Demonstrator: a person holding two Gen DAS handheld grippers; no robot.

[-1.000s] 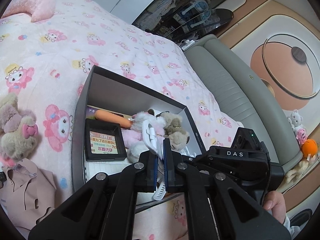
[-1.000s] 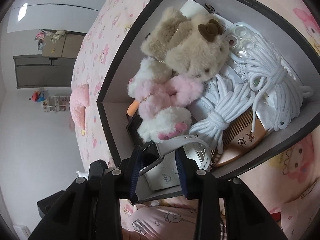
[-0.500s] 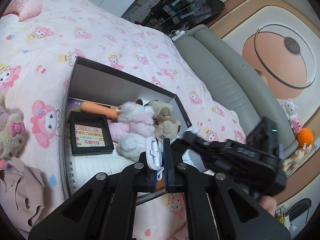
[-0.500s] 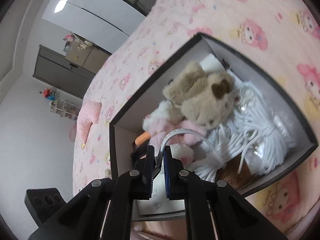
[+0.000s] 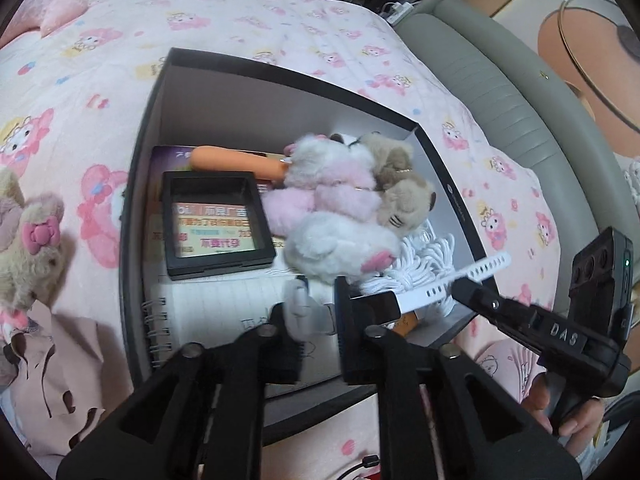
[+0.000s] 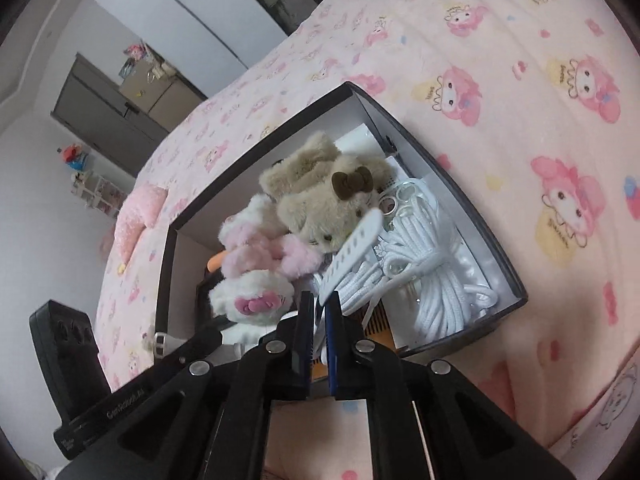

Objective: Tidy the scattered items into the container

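Hovering over the near edge of the dark shoebox (image 5: 144, 128), the left gripper (image 5: 320, 312) is letting its jaws part, with the buckle end of a white watch (image 5: 448, 280) blurred in the gap and no longer clamped. Pinching the strap is the right gripper (image 6: 318, 312), fingers nearly pressed together on the white band (image 6: 352, 244), which is sticking up toward 1 o'clock over the box. In the left view that same tool is coming in from 4 o'clock, with a hand (image 5: 560, 412) wrapped around its handle. The watch is hanging over the box's near right corner, above coils of white rope (image 6: 432, 288) and a wooden comb (image 6: 376, 324). Lying beneath the left jaws is a spiral notebook (image 5: 224, 304). Further in, a black display case (image 5: 216, 220) is sitting at 10 o'clock, an orange carrot toy (image 5: 236, 160) behind it. Piled mid-box are a pink-and-white plush (image 5: 332, 208) and a tan plush (image 6: 320, 188). Outside, at 9 o'clock, another plush with a pink bow (image 5: 32, 236) is resting on the pink cartoon bedspread (image 5: 280, 28).
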